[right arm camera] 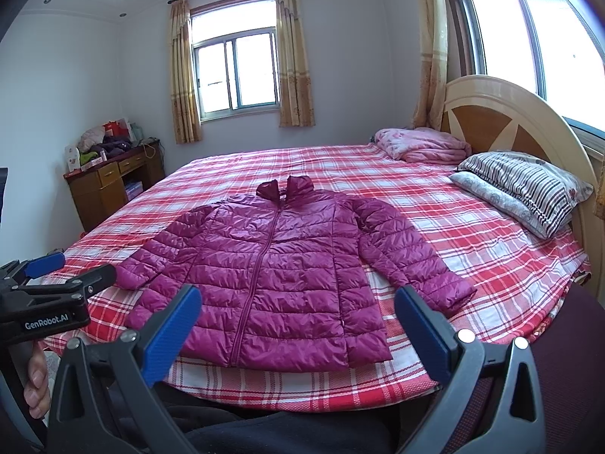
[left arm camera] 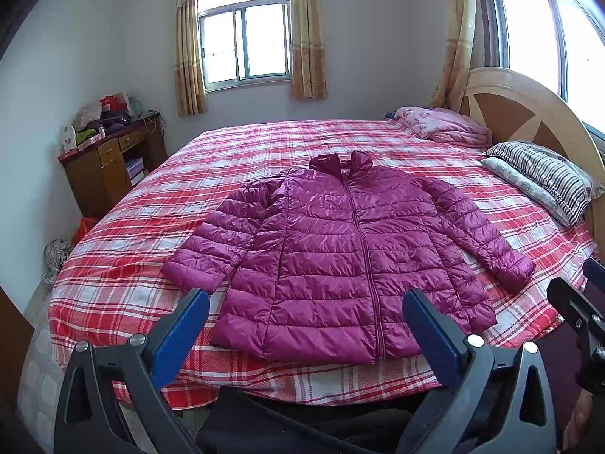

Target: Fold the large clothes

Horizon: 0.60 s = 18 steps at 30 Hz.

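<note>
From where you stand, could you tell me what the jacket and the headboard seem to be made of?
Magenta puffer jacket: probably nylon or polyester shell, glossy, with quilted horizontal channels that catch the light. Headboard: apparently wood, pale cream frame around brown panels, smooth and slightly shiny.

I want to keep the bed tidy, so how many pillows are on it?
2: a black-and-white striped pillow by the wooden headboard, lying on a grey patterned pillow. Others may be hidden.

The only readable text is "GenRobot.AI", printed in white on the black body of the left gripper (right arm camera: pixel 45 265), seen in the right wrist view.
</note>
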Each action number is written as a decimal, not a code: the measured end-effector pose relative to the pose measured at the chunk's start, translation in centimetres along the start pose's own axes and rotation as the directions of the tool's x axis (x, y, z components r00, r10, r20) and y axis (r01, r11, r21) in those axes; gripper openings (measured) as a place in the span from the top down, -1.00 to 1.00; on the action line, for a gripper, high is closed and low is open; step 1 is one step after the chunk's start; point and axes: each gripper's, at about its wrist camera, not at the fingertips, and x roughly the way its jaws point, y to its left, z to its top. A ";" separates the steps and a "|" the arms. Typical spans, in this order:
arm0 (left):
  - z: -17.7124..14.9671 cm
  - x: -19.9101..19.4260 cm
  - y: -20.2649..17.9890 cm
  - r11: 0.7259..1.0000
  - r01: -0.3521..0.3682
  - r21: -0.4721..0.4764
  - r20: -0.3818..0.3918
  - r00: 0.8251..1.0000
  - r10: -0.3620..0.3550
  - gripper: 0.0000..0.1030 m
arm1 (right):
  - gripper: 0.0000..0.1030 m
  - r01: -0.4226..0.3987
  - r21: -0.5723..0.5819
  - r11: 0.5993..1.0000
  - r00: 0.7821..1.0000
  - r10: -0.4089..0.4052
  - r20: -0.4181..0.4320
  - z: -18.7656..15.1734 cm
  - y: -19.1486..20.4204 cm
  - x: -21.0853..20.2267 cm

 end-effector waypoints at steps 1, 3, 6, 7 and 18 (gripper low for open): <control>0.0 0.0 0.0 1.000 0.004 0.000 -0.001 1.000 -0.004 -0.98 | -1.00 -0.001 0.001 1.000 1.000 0.001 -0.001 0.0 0.0 0.0; 0.0 0.1 -0.1 1.000 0.007 0.002 -0.002 1.000 -0.007 -0.98 | -1.00 -0.003 0.000 1.000 1.000 0.003 -0.004 0.0 0.2 0.0; -0.1 0.2 -0.2 1.000 0.007 0.007 -0.002 1.000 -0.007 -0.98 | -1.00 -0.004 0.002 1.000 1.000 0.004 -0.005 0.0 0.2 0.0; -0.1 0.2 -0.2 1.000 0.005 0.007 -0.003 1.000 -0.005 -0.98 | -1.00 -0.005 0.002 1.000 1.000 0.005 -0.005 0.0 0.1 0.0; -0.3 0.3 -0.3 1.000 0.001 0.000 0.003 1.000 -0.001 -0.98 | -1.00 -0.008 0.003 1.000 1.000 0.008 -0.006 0.0 0.2 0.1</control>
